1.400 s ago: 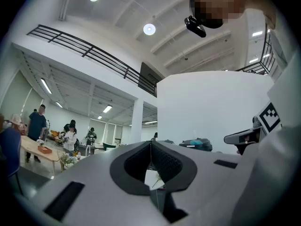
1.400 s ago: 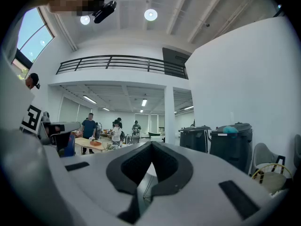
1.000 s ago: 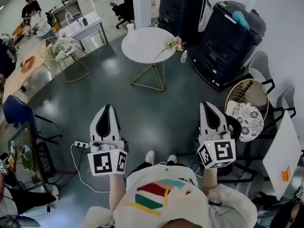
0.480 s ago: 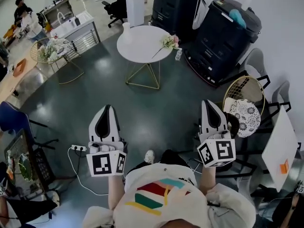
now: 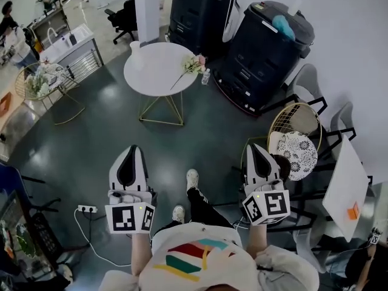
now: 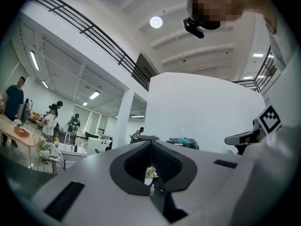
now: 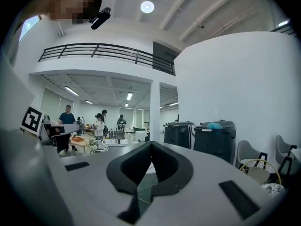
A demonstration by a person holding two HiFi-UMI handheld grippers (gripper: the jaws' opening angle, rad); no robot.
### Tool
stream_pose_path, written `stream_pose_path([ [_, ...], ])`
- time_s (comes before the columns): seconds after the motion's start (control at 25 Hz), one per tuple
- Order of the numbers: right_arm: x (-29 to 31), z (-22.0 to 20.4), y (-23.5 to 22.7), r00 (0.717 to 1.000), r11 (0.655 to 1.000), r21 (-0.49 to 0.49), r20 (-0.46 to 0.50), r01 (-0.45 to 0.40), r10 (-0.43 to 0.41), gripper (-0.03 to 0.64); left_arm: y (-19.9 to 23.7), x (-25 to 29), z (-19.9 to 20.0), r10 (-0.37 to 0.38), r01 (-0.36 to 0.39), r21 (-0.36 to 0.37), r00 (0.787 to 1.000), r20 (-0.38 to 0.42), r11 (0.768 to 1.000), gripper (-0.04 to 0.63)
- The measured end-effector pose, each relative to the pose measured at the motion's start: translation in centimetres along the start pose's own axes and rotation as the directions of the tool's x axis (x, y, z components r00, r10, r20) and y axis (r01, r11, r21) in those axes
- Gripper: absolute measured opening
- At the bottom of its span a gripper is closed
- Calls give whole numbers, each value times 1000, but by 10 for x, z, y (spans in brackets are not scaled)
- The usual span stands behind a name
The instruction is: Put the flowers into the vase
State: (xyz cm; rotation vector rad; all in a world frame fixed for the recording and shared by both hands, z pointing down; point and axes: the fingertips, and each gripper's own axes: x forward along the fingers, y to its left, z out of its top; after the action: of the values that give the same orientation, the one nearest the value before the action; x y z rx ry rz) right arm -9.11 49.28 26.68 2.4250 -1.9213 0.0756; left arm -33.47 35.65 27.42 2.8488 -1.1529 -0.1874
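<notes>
Both tongs are closed and empty, held level at waist height: the left gripper [image 5: 131, 152] and the right gripper [image 5: 254, 150] each show their 2 jaws meeting with nothing between. The flowers [image 5: 193, 65] lie on the round white table [image 5: 156, 71], well apart from the person, with the white vase [image 5: 137, 48] near that table's far rim. Likely risks: the thin stem slipping from a loose pinch, the light vase tipping if nudged while the stem goes in, and the power strip [image 5: 86, 208] catching a foot.
</notes>
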Motion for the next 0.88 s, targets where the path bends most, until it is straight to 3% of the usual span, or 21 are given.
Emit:
stream_pose_path([
  [0.44, 150, 11, -87, 995, 996, 78, 92, -43, 36, 9, -8, 182, 24, -40, 32, 168, 998, 47, 985, 9],
  [0.72, 215, 3, -132, 995, 994, 93, 90, -58, 50, 9, -11, 256, 16, -34, 20, 166, 996, 79, 986, 9],
  [0.88, 239, -12, -137, 997, 992, 105, 37, -68, 64, 9, -16, 284, -2, -53, 48, 159, 998, 30, 986, 11],
])
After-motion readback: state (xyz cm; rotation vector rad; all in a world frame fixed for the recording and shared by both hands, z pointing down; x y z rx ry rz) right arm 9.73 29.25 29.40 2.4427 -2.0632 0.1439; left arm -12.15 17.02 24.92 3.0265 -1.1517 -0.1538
